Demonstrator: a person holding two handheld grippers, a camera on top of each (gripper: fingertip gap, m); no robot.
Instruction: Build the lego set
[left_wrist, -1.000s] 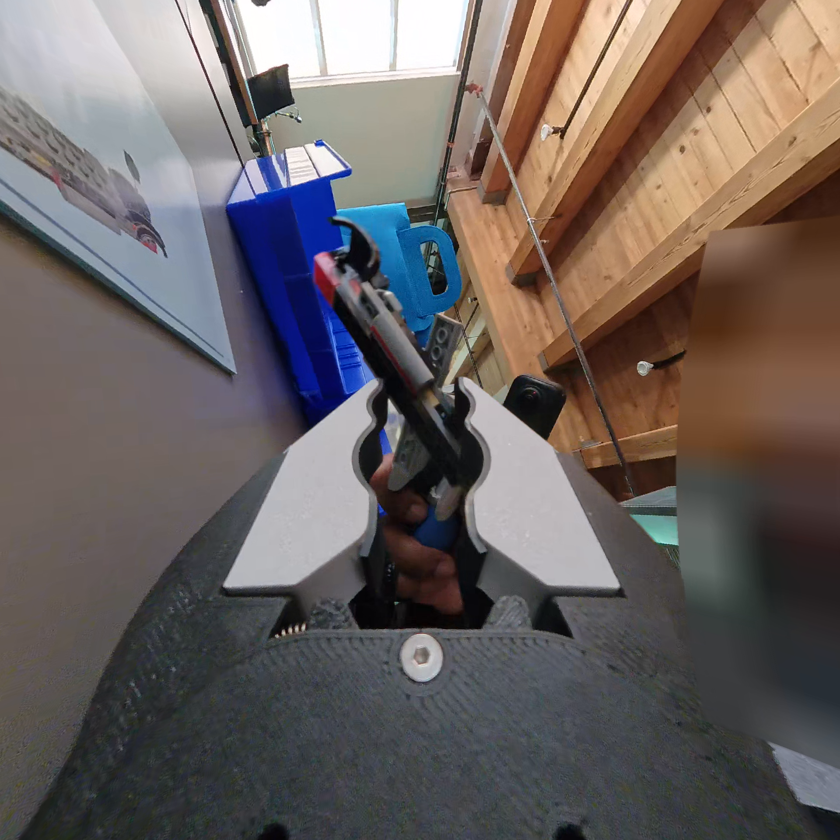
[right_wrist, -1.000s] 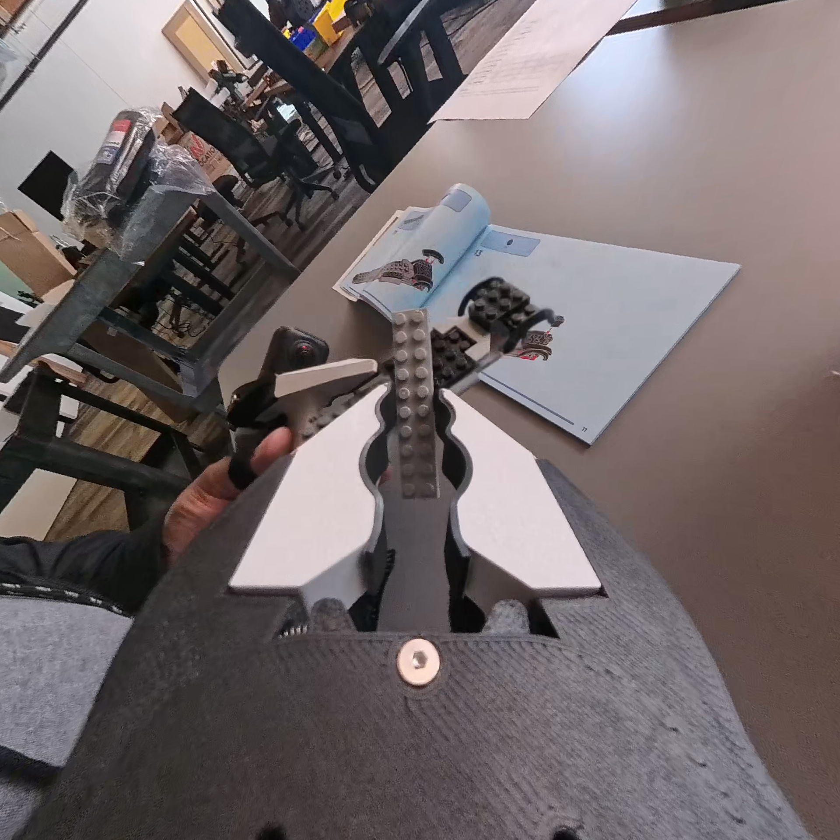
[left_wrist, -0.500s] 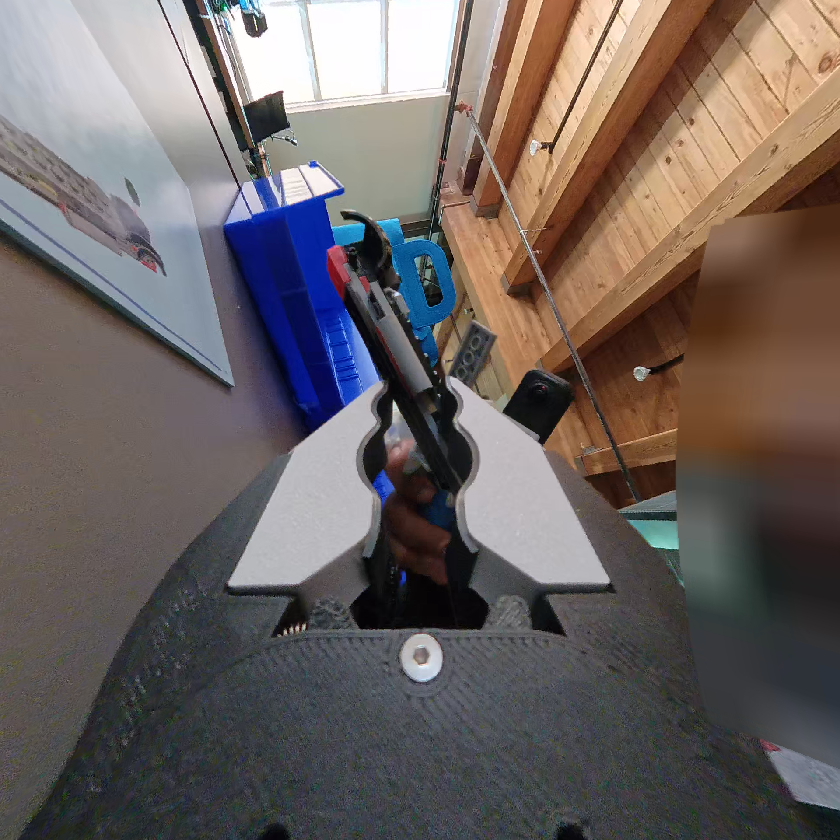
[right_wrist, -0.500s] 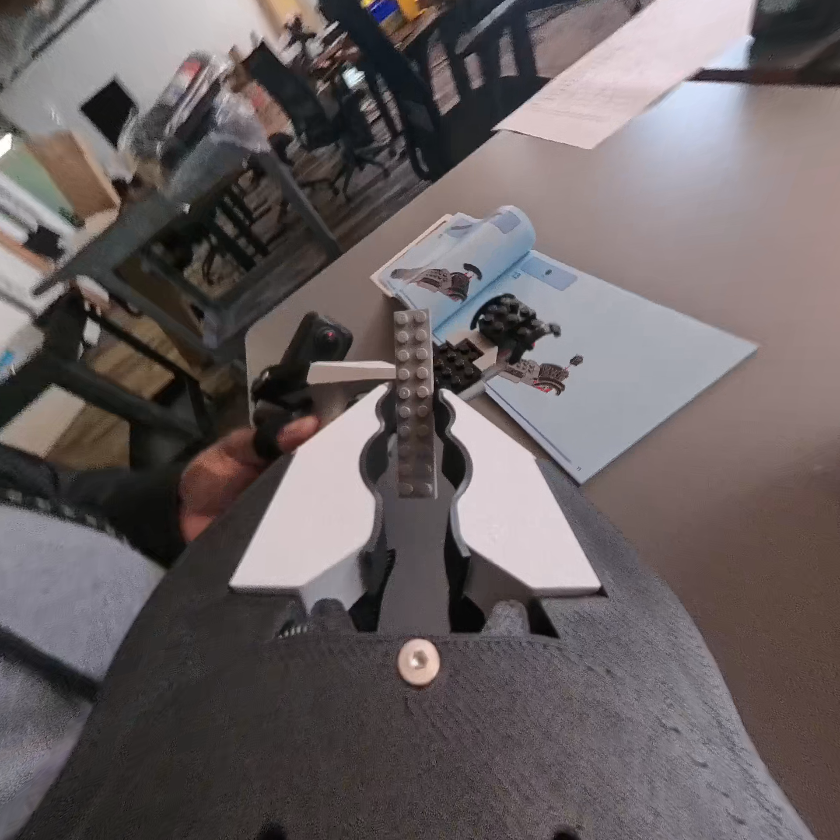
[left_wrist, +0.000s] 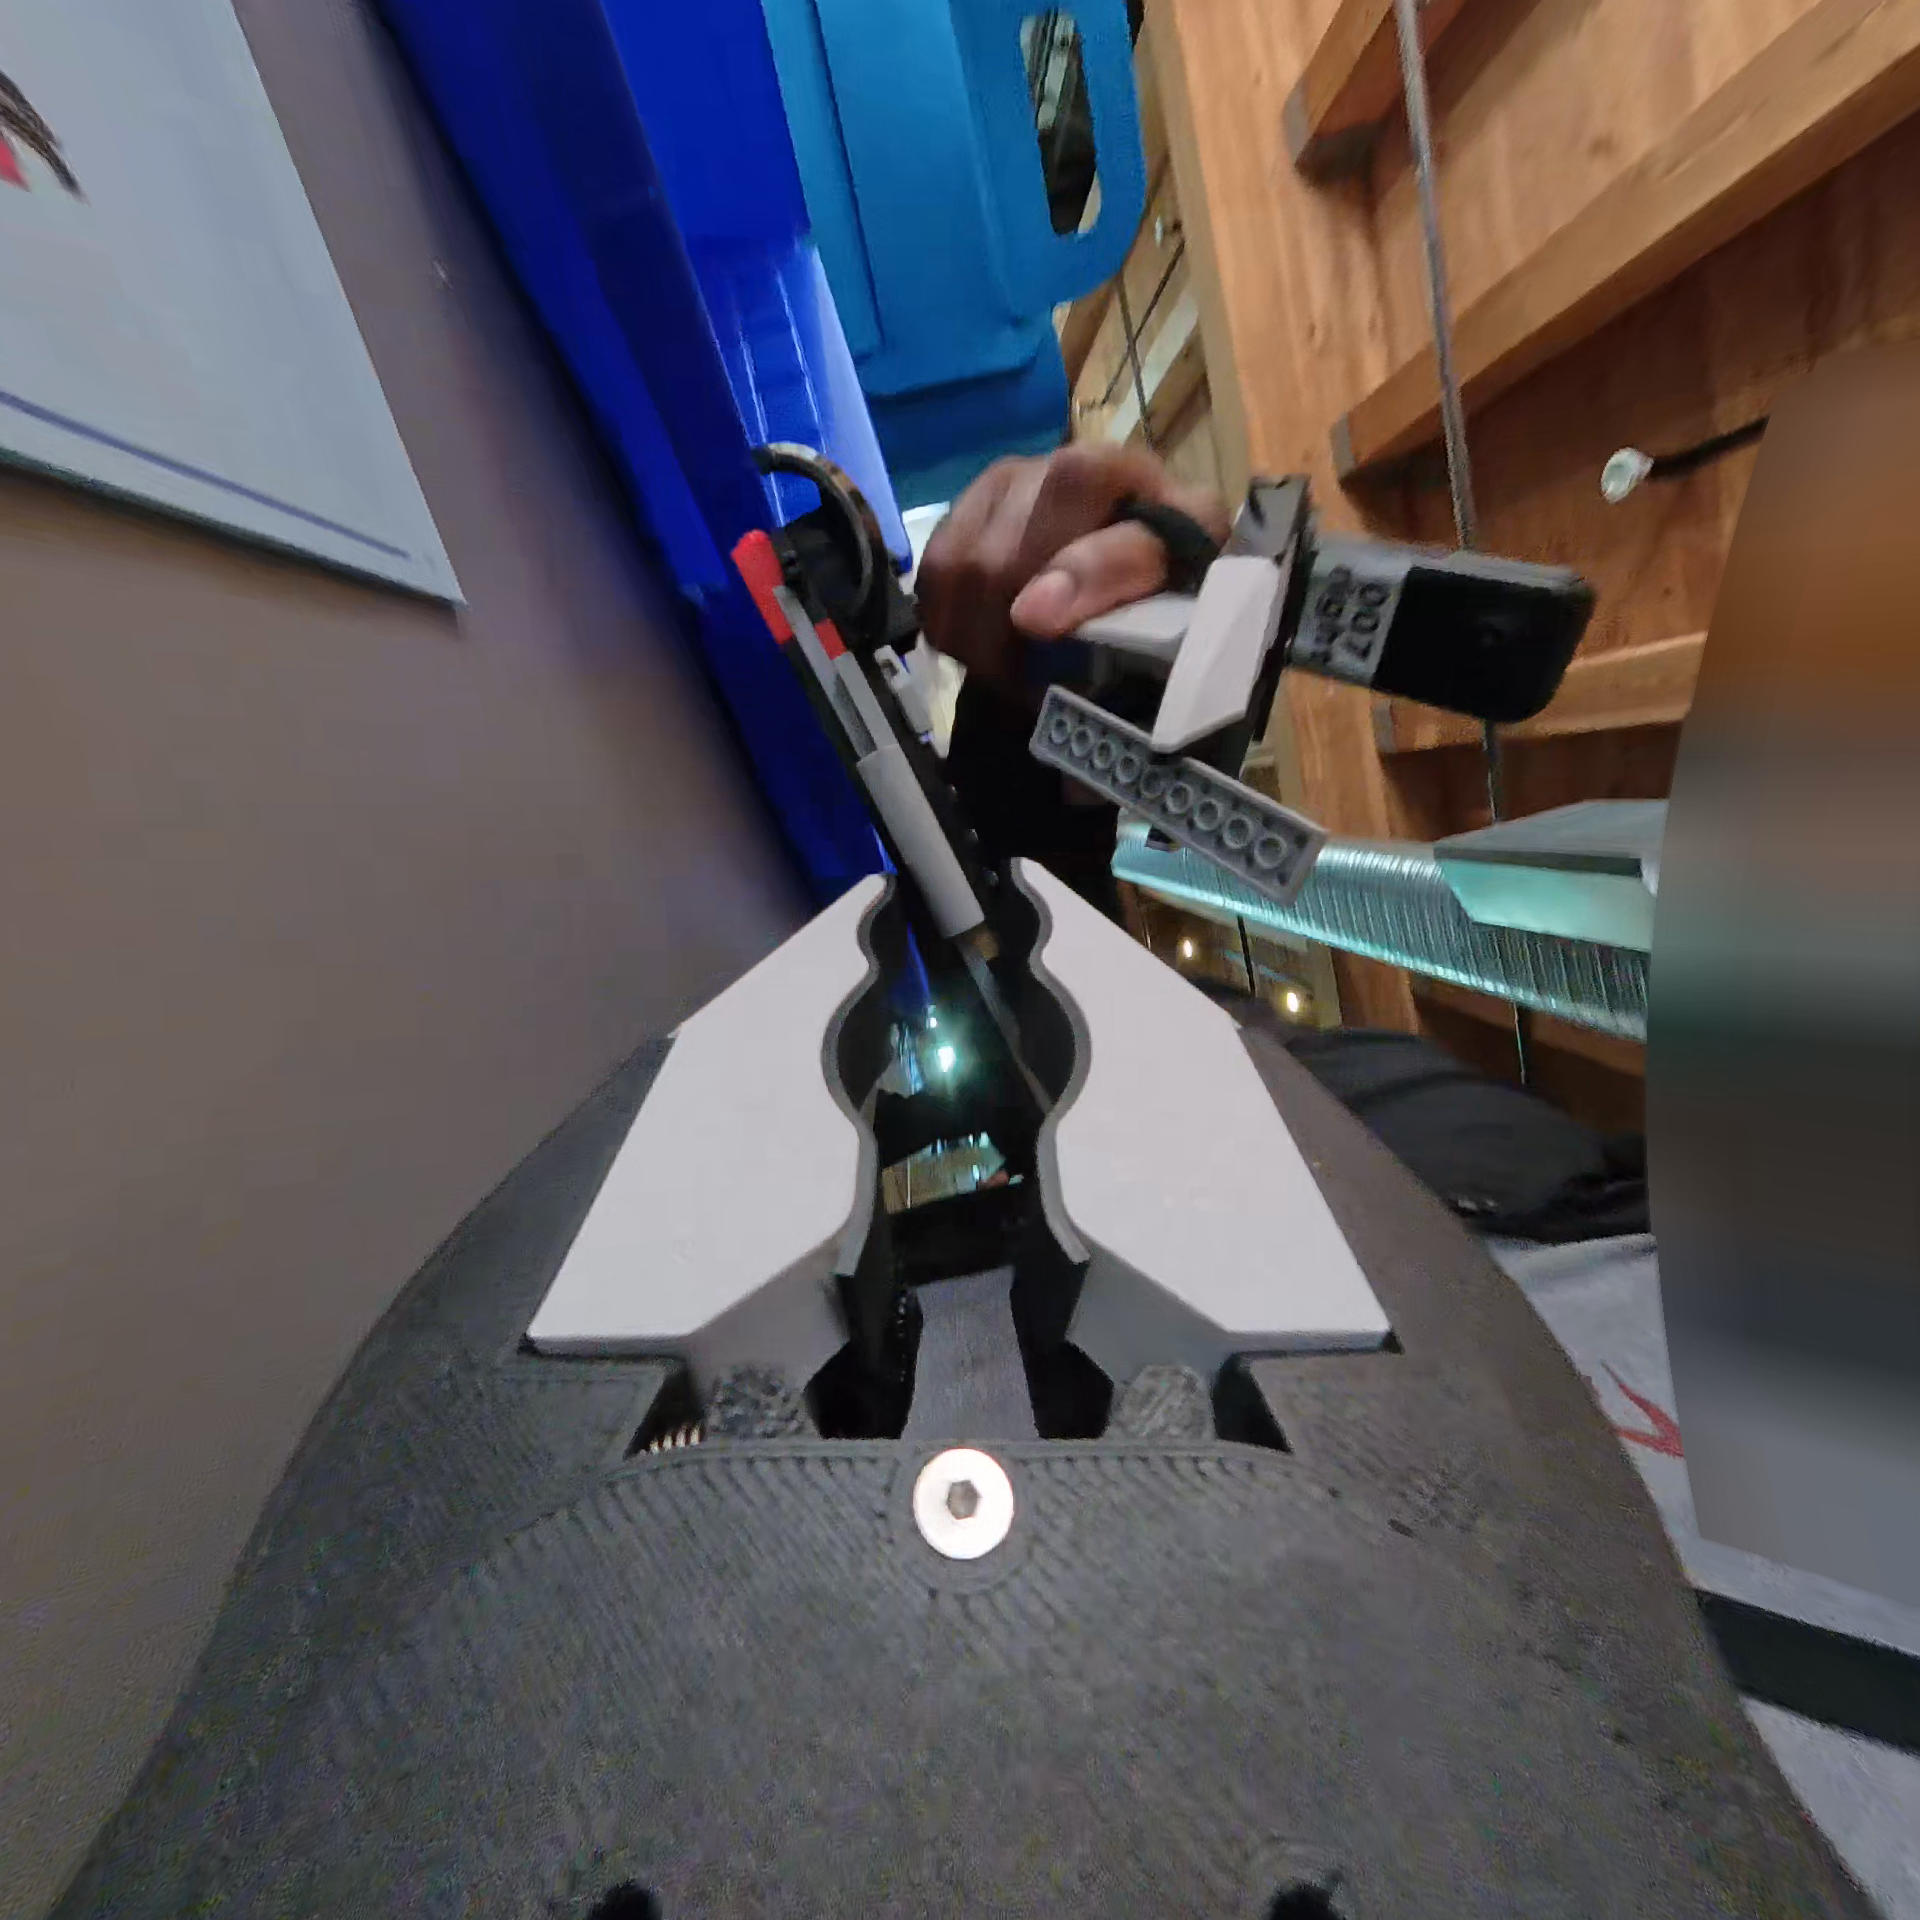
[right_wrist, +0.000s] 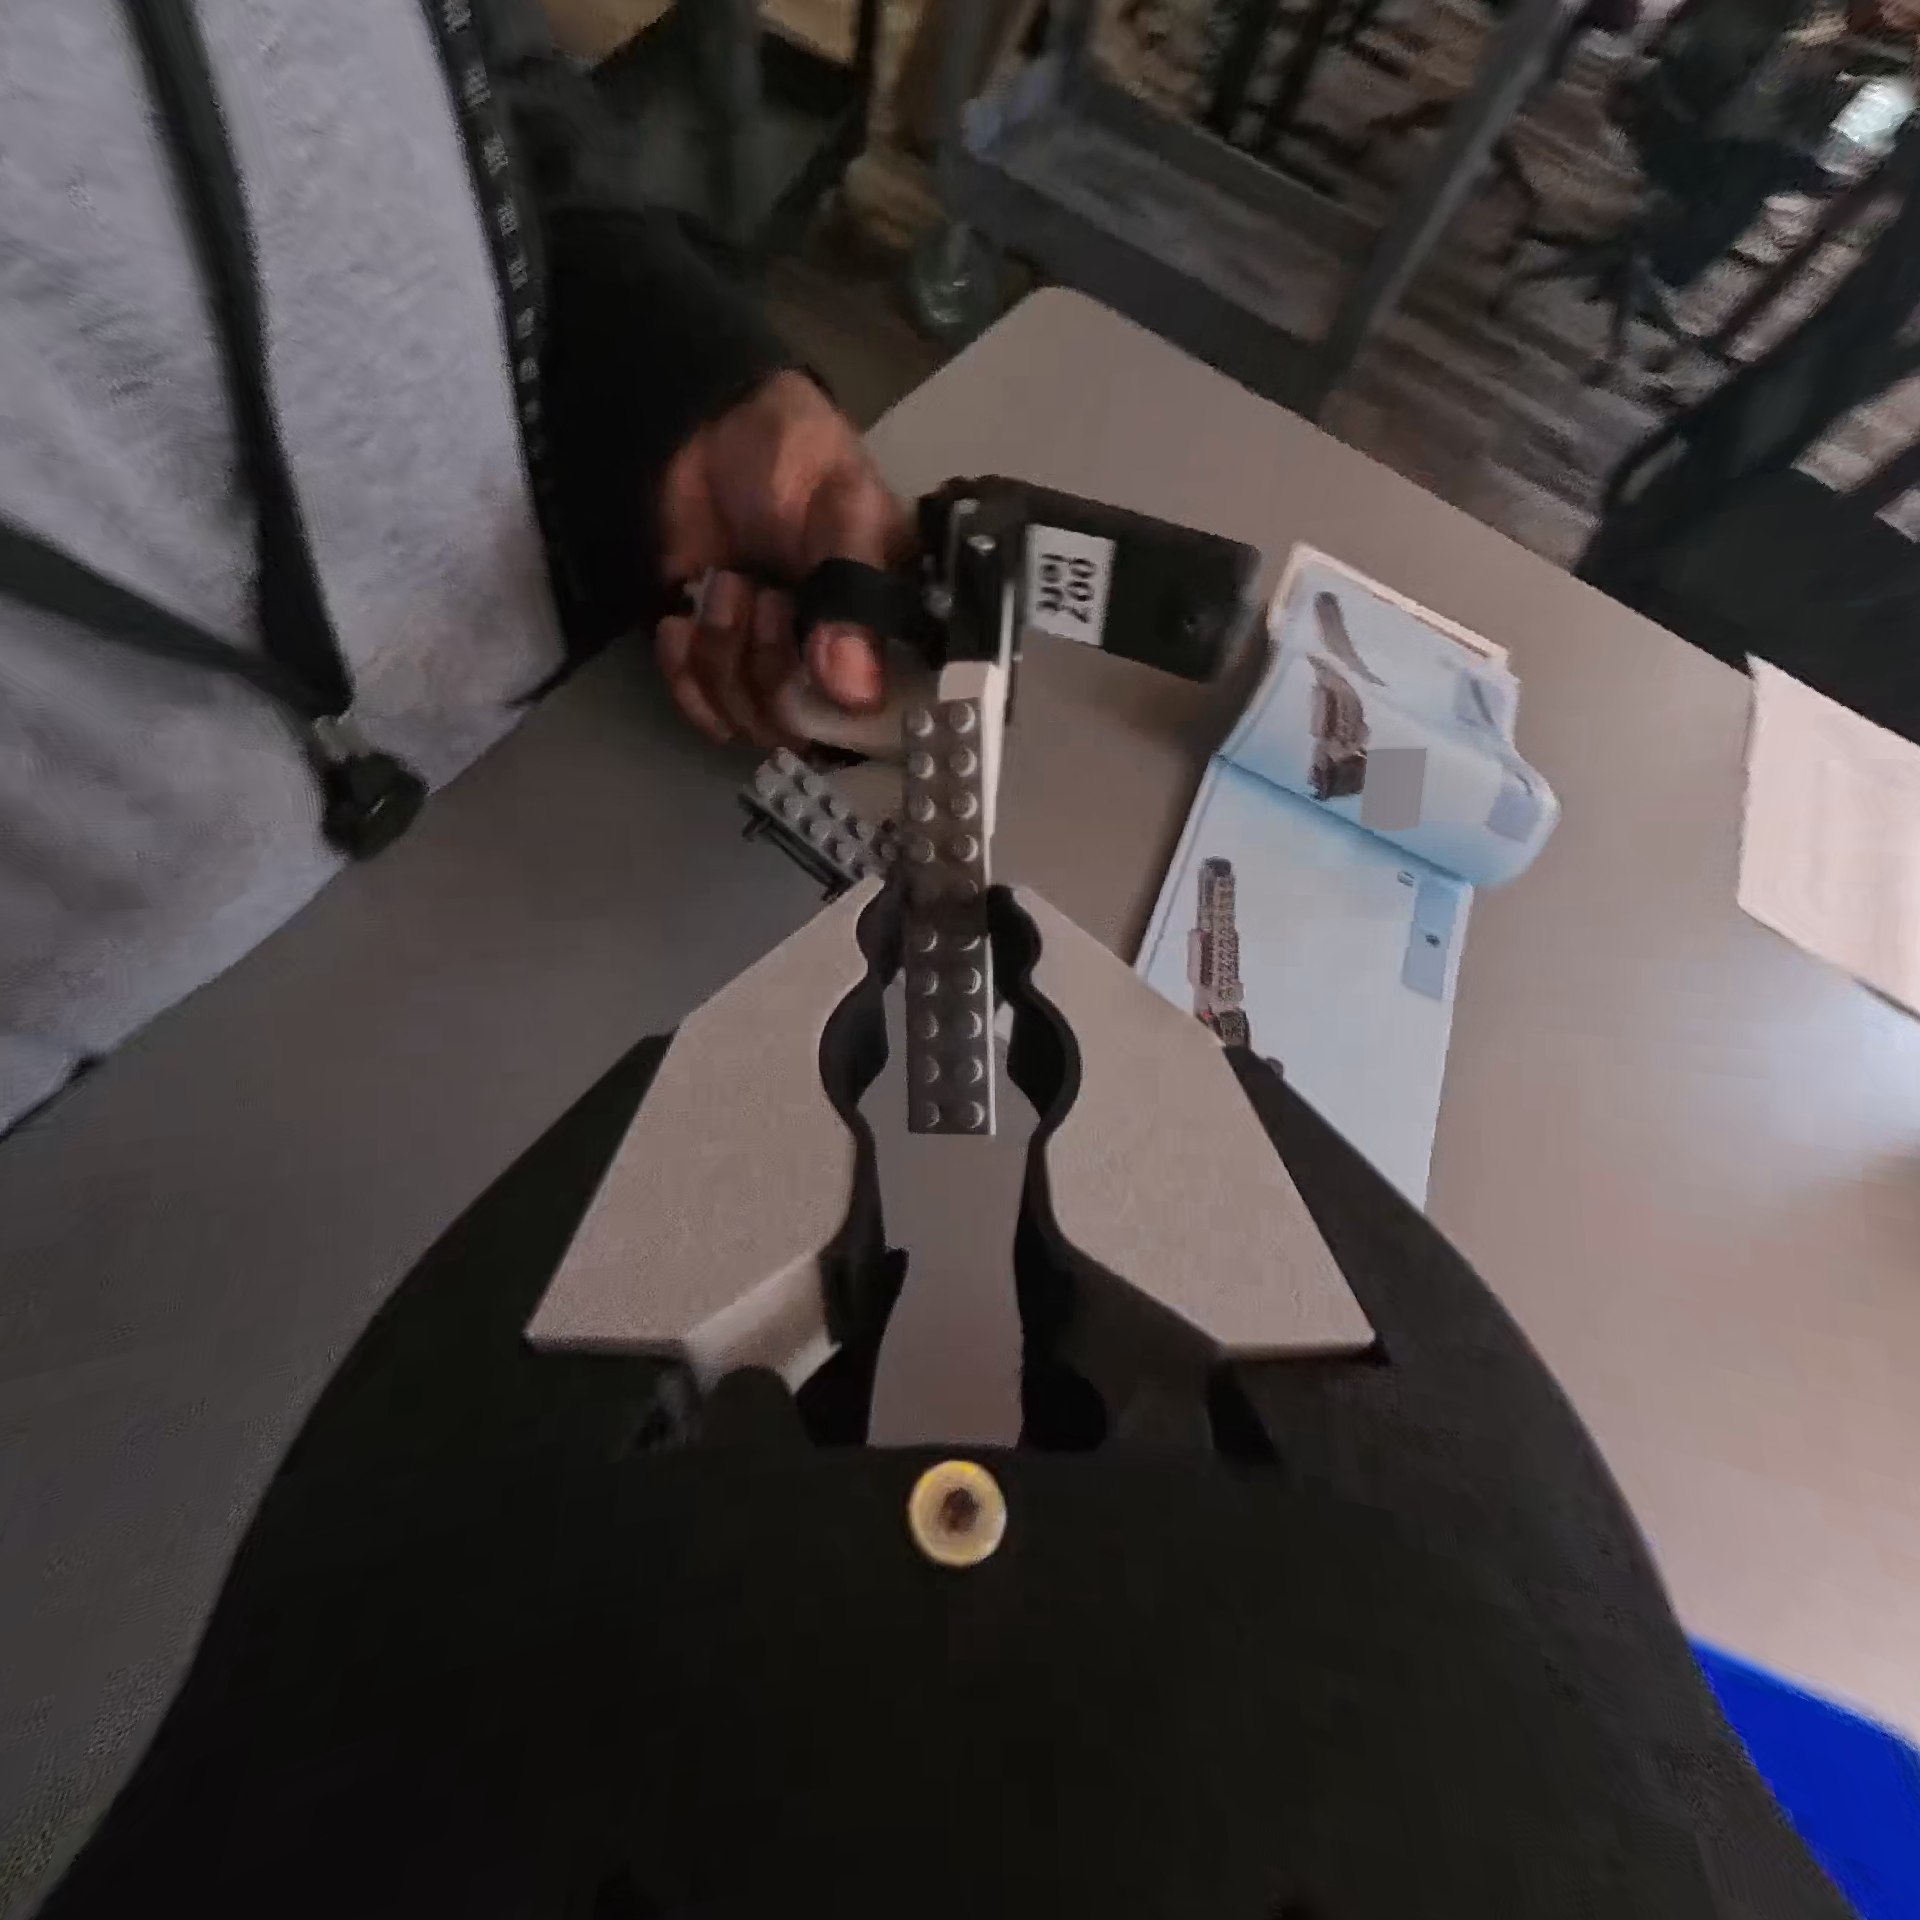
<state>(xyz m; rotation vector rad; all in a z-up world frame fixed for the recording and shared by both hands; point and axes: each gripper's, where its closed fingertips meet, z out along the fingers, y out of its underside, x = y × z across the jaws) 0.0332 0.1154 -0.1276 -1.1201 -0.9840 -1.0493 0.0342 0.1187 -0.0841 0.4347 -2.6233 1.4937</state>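
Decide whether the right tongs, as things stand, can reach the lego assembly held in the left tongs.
Probably yes. The right tongs, shut on a grey plate, hang close beside the lego assembly gripped by the left tongs, with only open air between them.

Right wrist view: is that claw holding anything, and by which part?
Yes. The right claw is shut on a long grey studded plate, pinching its long edges near the middle; both ends stick out free.

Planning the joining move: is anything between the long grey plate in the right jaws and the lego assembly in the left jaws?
Nothing visible. The grey plate hangs beside the lego assembly with open air between them; in the left wrist view, the hand sits behind that gap, not in it.
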